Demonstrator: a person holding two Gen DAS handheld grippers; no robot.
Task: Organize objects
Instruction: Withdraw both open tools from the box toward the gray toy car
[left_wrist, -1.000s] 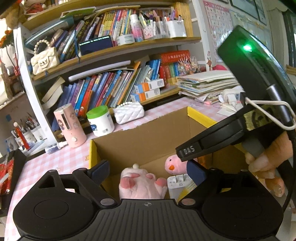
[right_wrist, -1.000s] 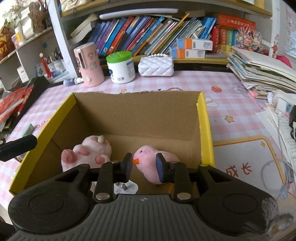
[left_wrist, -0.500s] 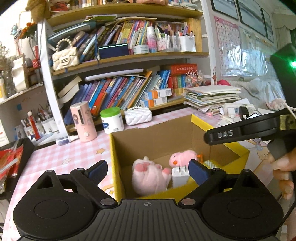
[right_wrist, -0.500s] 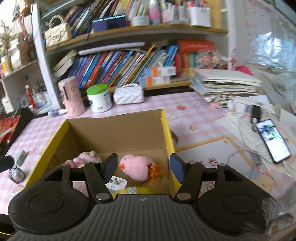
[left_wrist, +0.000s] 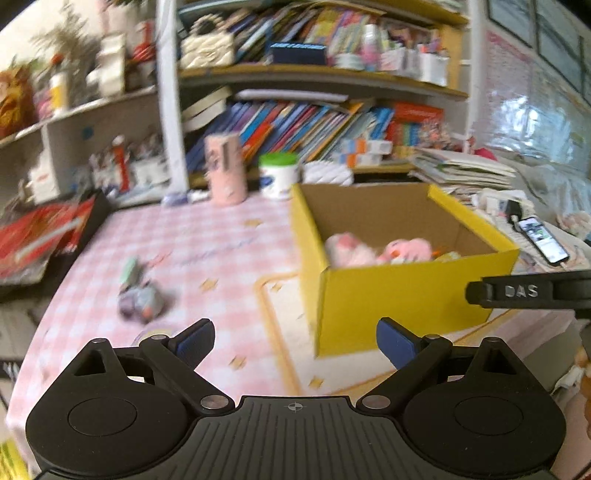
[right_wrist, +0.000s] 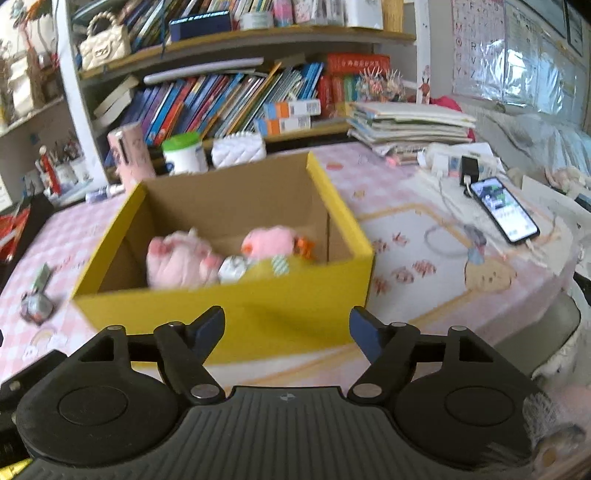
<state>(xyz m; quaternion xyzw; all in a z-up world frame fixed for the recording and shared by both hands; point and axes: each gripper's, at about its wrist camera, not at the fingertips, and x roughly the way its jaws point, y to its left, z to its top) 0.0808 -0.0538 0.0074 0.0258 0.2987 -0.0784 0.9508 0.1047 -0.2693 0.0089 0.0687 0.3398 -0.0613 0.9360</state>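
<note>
A yellow cardboard box (right_wrist: 236, 302) stands on the pink checked table; it also shows in the left wrist view (left_wrist: 399, 299). Inside lie a pink paw plush (right_wrist: 177, 262), a pink bird plush (right_wrist: 271, 242) and a white plug (right_wrist: 232, 267). A small grey-purple toy (left_wrist: 140, 302) with a green tag lies on the table left of the box, also seen in the right wrist view (right_wrist: 35, 308). My left gripper (left_wrist: 295, 341) is open and empty, in front of the box and to its left. My right gripper (right_wrist: 287, 330) is open and empty, just in front of the box.
A pink cylinder (left_wrist: 225, 168), a green-lidded jar (left_wrist: 279, 175) and a white quilted purse (right_wrist: 238, 147) stand behind the box below bookshelves. A phone (right_wrist: 504, 210) on a cable and paper stacks (right_wrist: 410, 125) lie right. A red-and-black tray (left_wrist: 40, 240) sits left.
Both grippers have pulled back out of the box and away from it. The right gripper has opened and let go of the pink bird plush, which now lies in the box.
</note>
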